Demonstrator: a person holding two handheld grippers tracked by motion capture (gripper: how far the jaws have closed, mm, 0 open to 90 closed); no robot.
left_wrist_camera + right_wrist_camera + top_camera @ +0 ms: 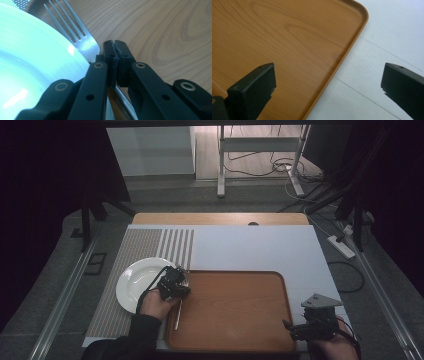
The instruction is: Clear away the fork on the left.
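A metal fork (83, 42) lies face up beside the rim of a white plate (30, 65), its tines pointing away over the wooden tray (162, 32). My left gripper (115, 46) is shut, and the fork's neck runs in between its jaws and comes out as the handle below. From above, the left gripper (175, 281) sits at the plate's (132, 282) right edge, with the fork handle (177, 314) along the tray's (235, 307) left rim. My right gripper (328, 82) is open, with nothing between its jaws, over the tray's near right rim (337, 62). It (291, 327) hangs there in the person's hand.
The tray and plate rest on a white board (250, 247), with a striped placemat (135, 250) under the plate. A person's hands and dark sleeve enter from the bottom. Beyond the table stand a white frame (260, 145), cables and a power strip (341, 246) on the floor.
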